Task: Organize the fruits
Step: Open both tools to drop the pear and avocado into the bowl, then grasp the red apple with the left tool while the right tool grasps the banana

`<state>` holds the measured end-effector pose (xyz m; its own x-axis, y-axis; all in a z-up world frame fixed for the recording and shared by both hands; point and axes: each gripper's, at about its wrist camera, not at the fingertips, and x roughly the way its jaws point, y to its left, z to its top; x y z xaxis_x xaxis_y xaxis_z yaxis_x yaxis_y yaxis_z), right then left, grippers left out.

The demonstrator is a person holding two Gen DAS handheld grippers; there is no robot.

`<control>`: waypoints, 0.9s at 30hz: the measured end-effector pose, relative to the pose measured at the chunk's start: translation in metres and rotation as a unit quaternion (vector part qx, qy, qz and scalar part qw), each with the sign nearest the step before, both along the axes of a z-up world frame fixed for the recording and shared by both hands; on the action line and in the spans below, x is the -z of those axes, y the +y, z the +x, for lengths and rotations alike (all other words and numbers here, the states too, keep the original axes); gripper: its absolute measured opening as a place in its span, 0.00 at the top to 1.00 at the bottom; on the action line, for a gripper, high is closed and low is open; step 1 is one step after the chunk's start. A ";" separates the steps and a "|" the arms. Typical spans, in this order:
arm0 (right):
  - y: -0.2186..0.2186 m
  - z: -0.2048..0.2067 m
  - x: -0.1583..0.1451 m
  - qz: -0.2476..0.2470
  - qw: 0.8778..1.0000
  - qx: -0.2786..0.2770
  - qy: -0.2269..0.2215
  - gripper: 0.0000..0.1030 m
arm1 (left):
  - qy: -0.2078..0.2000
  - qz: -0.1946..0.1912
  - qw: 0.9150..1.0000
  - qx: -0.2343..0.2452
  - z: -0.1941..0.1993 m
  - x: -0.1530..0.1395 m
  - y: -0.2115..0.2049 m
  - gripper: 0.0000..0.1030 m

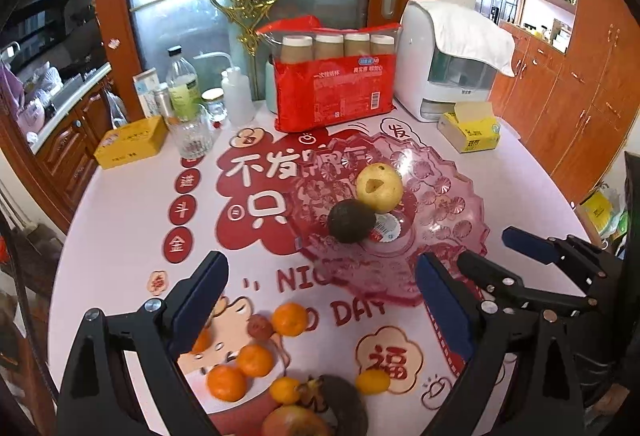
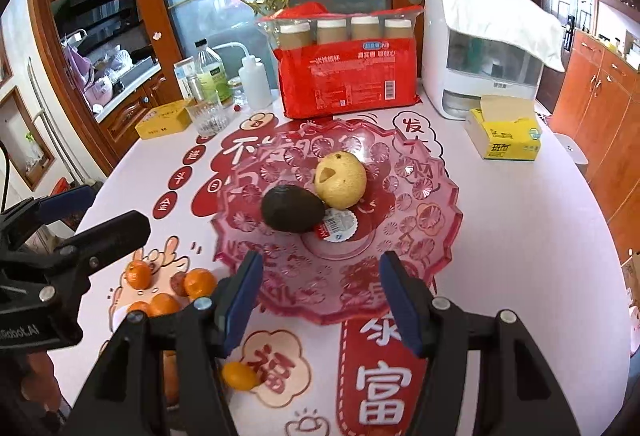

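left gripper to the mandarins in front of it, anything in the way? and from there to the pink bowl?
Nothing visible blocks either leg. The left gripper is open and empty above the mandarins, with bare tablecloth between its fingers. The pink bowl lies just beyond them; the pear and avocado sit mid-bowl, leaving the near side free.

The left gripper (image 1: 320,300) hovers with its jaws spread wide, holding nothing; its blue-padded fingers (image 1: 200,300) angle outward from the black frame. The right gripper (image 2: 320,300) hangs just beside it, to its right, likewise parted and empty, with its blue pads (image 2: 400,304) facing each other.
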<state>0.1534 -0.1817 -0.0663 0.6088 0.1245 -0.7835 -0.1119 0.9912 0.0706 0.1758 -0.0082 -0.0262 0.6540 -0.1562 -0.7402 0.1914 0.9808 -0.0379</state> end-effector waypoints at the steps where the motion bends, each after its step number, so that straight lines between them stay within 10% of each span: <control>1: 0.002 -0.003 -0.003 0.001 1.000 0.002 -0.002 0.41 | -0.002 0.000 1.000 0.000 -0.004 -0.003 0.003 0.09; 15: 0.041 -0.061 -0.041 0.012 0.999 0.005 -0.032 0.41 | -0.020 -0.006 1.000 -0.014 -0.049 -0.025 0.073 0.09; 27: 0.088 -0.082 0.002 0.011 1.000 -0.018 0.022 0.41 | 0.053 0.001 0.999 -0.006 -0.074 0.036 0.126 0.09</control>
<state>0.0710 -0.0933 -0.0685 0.5696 0.1627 -0.8057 -0.1430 0.9849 0.0979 0.1019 0.1180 -0.0618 0.5738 -0.1479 -0.8055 0.1745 0.9830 -0.0562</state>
